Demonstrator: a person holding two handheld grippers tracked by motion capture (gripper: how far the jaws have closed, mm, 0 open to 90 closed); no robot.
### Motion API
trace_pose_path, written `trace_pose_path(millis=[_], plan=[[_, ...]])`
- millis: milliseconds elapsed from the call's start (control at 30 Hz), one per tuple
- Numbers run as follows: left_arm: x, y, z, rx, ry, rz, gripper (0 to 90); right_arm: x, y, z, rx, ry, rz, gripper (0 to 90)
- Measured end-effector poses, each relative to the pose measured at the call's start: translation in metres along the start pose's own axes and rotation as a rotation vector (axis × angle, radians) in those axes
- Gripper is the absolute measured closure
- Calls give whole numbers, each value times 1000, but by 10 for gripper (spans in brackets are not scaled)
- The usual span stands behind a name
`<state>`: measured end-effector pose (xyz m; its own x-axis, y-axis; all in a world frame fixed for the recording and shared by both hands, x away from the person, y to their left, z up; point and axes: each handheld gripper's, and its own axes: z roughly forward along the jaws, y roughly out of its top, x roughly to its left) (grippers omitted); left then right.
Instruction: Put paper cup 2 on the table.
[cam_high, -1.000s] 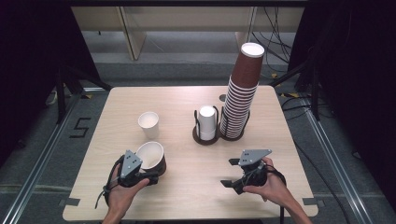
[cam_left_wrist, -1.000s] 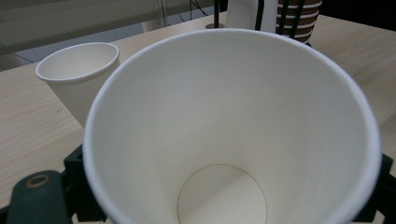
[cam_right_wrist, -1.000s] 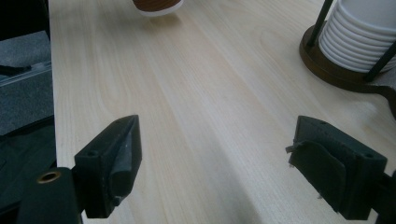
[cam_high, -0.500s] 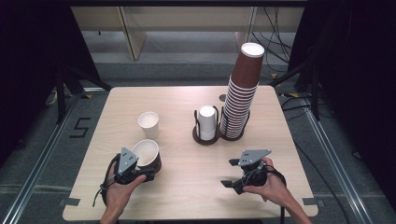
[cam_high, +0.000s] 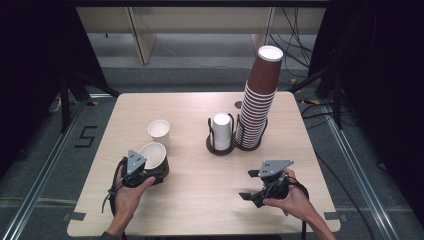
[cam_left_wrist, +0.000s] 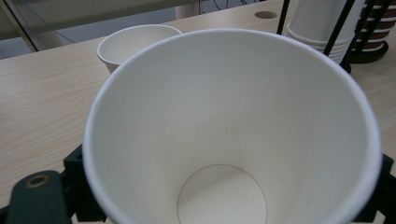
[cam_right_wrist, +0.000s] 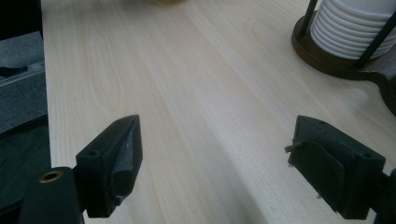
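Left gripper (cam_high: 150, 170) — grips white cup (cam_high: 152, 154) | right gripper (cam_high: 252, 185) — jaws apart

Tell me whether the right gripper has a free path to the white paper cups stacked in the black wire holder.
Probably yes: the right gripper is open and holds nothing, and only bare wooden table lies between it and the white paper cups in the black wire holder.

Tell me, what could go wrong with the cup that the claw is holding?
The left gripper holds a white paper cup tilted, right beside the standing white cup; a swing could knock that one over. A harder squeeze may crush the thin wall. A wide move might bump the tall brown cup stack.
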<state>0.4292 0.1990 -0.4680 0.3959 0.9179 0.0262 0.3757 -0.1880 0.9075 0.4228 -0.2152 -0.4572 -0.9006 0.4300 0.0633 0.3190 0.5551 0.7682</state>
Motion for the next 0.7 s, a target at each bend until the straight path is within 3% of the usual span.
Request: trace_pose_path(millis=[233, 700], plan=[[8, 2, 10, 12, 31, -22, 130, -1, 0, -1, 4, -3, 0, 178], [15, 7, 15, 33, 47, -30, 128, -2, -1, -2, 5, -5, 6, 178]])
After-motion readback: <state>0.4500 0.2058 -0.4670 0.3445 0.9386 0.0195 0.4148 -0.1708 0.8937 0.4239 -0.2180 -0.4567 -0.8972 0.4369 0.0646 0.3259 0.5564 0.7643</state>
